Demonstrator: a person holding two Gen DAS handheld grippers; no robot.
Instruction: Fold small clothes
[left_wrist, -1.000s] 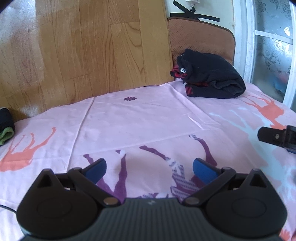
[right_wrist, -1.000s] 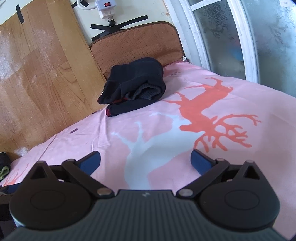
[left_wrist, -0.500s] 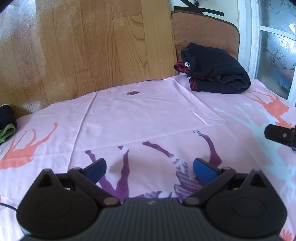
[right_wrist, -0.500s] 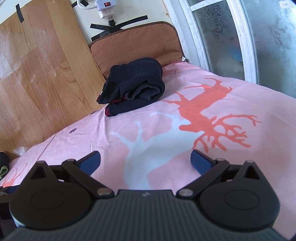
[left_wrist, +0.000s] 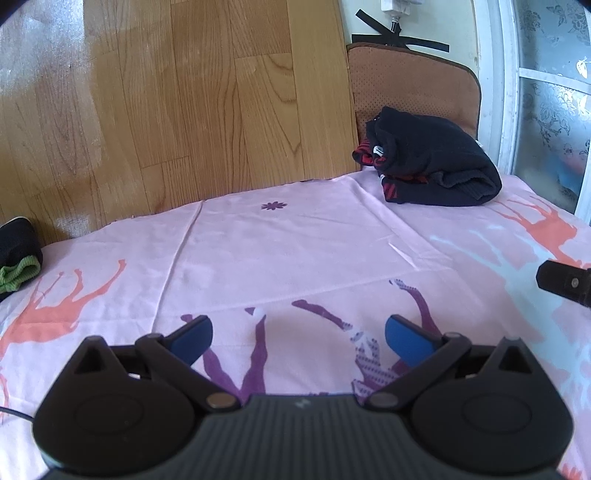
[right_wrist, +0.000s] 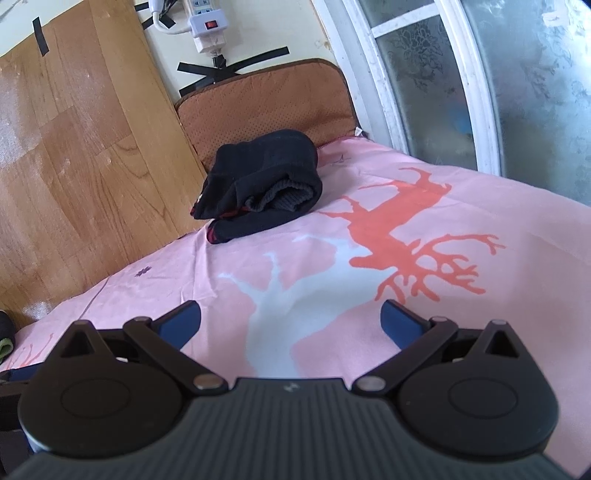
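Left wrist view looks along the left tool (left_wrist: 298, 335), whose two blue-padded fingers are spread wide and hold nothing, hovering low over a bed with a pink sheet (left_wrist: 295, 240) printed with purple, orange and pale blue deer shapes; the right wrist view shows the right tool (right_wrist: 291, 320) in the same released state, empty, above the pale blue deer; a black tip of the right tool also shows at the right side of the left view. At the far right corner of the bed, against a brown cushion (right_wrist: 266, 107) by the frosted window (right_wrist: 498, 74), lies a dark pile of clothes (right_wrist: 264, 184), black knit with red stripes showing underneath, bunched and partly rolled rather than neatly flat; at the far left edge of the bed sits a second small garment (left_wrist: 16, 254), black with a green cuff, only partly in view. A wood-grain panel (left_wrist: 184, 110) stands behind the bed. Both tools are well apart from either garment, so the step in hand looks like reaching for a piece to fold; doing it well would mean approaching the dark pile with the jaws held wide, pinching a single top layer at an edge rather than the whole bundle, and drawing it onto the bare middle of the sheet to spread it flat first.
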